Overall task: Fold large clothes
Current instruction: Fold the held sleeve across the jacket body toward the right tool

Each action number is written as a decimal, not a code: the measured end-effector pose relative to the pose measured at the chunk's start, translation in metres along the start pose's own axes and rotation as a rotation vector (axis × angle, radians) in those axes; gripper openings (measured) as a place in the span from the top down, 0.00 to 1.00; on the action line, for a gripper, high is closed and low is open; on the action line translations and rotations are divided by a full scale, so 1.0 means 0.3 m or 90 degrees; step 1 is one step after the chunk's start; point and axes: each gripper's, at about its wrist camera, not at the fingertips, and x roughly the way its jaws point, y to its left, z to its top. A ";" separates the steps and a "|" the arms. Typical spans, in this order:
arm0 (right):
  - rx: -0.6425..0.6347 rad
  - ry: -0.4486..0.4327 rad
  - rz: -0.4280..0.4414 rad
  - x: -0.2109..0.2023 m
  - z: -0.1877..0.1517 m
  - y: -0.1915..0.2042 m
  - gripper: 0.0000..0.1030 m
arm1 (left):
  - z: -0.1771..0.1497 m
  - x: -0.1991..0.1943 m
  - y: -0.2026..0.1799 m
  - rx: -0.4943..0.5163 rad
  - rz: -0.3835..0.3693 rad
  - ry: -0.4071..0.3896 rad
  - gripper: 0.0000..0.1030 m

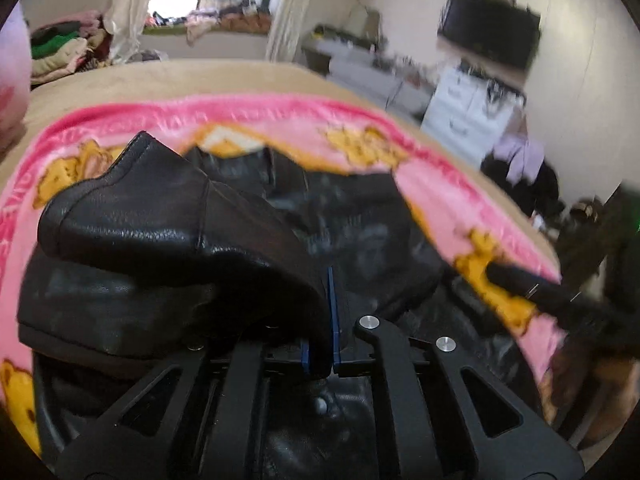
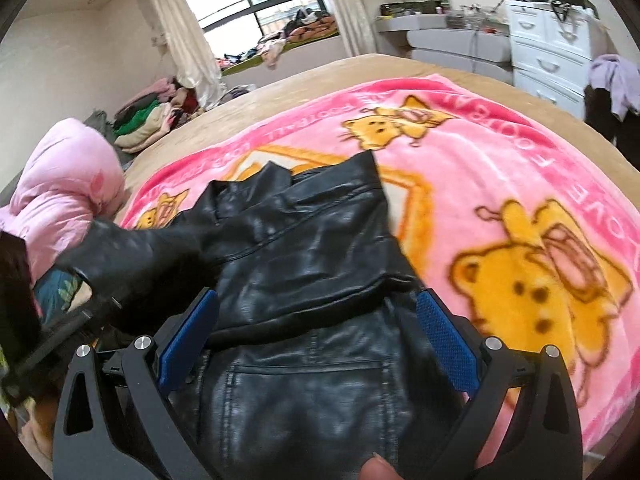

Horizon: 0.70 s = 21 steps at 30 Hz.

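Observation:
A black leather jacket (image 2: 304,248) lies crumpled on a pink blanket with yellow bears (image 2: 520,200). My left gripper (image 1: 331,284) is shut on a raised fold of the jacket (image 1: 160,216), and the leather drapes over its left finger. My right gripper (image 2: 316,300) stands open over the jacket's near part, its blue pads (image 2: 444,340) wide apart on either side of a fold. One finger of the right gripper (image 1: 516,282) shows at the right in the left wrist view. A thumb tip (image 2: 376,468) shows at the bottom edge.
The blanket covers a tan bed (image 2: 320,76). A pink quilt (image 2: 64,184) lies at the bed's left side, with a pile of clothes (image 2: 148,120) behind it. White drawers (image 2: 548,52) and a chair with clothes (image 2: 612,88) stand to the right.

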 end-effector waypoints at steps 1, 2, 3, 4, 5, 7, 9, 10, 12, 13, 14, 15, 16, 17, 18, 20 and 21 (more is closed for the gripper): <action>0.004 0.003 -0.004 0.002 -0.001 -0.013 0.04 | -0.006 0.023 -0.015 0.009 0.003 0.013 0.96; 0.007 0.007 -0.005 0.004 -0.002 -0.021 0.04 | -0.011 0.040 -0.026 0.020 0.005 0.027 0.94; 0.010 0.012 -0.006 0.006 -0.003 -0.030 0.04 | -0.020 0.056 -0.037 0.035 0.009 0.040 0.89; 0.014 0.013 -0.009 0.006 -0.002 -0.039 0.04 | -0.029 0.068 -0.048 0.047 0.010 0.050 0.87; 0.017 0.011 -0.011 0.004 -0.003 -0.047 0.04 | -0.037 0.077 -0.056 0.058 0.009 0.055 0.82; 0.025 0.006 -0.016 -0.008 -0.002 -0.067 0.04 | -0.045 0.086 -0.081 0.076 0.003 0.065 0.72; 0.035 0.002 -0.021 -0.016 0.000 -0.086 0.04 | -0.051 0.088 -0.111 0.098 0.009 0.065 0.62; 0.041 0.000 -0.025 -0.019 0.001 -0.100 0.04 | -0.054 0.088 -0.123 0.110 0.012 0.062 0.58; 0.054 -0.004 -0.034 -0.026 0.003 -0.123 0.04 | -0.056 0.081 -0.145 0.122 0.005 0.055 0.35; 0.062 -0.005 -0.036 -0.030 0.002 -0.139 0.04 | -0.053 0.075 -0.152 0.122 0.001 0.049 0.31; 0.067 -0.005 -0.038 -0.033 0.002 -0.151 0.04 | -0.047 0.064 -0.161 0.124 0.000 0.036 0.27; 0.071 -0.006 -0.040 -0.036 0.002 -0.161 0.04 | -0.040 0.055 -0.171 0.130 0.008 0.022 0.25; 0.075 -0.007 -0.043 -0.042 0.002 -0.173 0.04 | -0.032 0.045 -0.181 0.137 0.018 0.007 0.25; 0.078 -0.009 -0.045 -0.047 0.001 -0.181 0.04 | -0.024 0.034 -0.193 0.145 0.018 -0.009 0.25; 0.081 -0.012 -0.048 -0.052 0.002 -0.190 0.04 | -0.017 0.028 -0.202 0.149 0.013 -0.015 0.25; 0.087 -0.018 -0.054 -0.069 0.004 -0.209 0.04 | -0.009 0.028 -0.222 0.158 0.003 -0.019 0.25; 0.090 -0.021 -0.056 -0.076 0.005 -0.218 0.04 | -0.010 0.034 -0.232 0.167 0.003 -0.014 0.25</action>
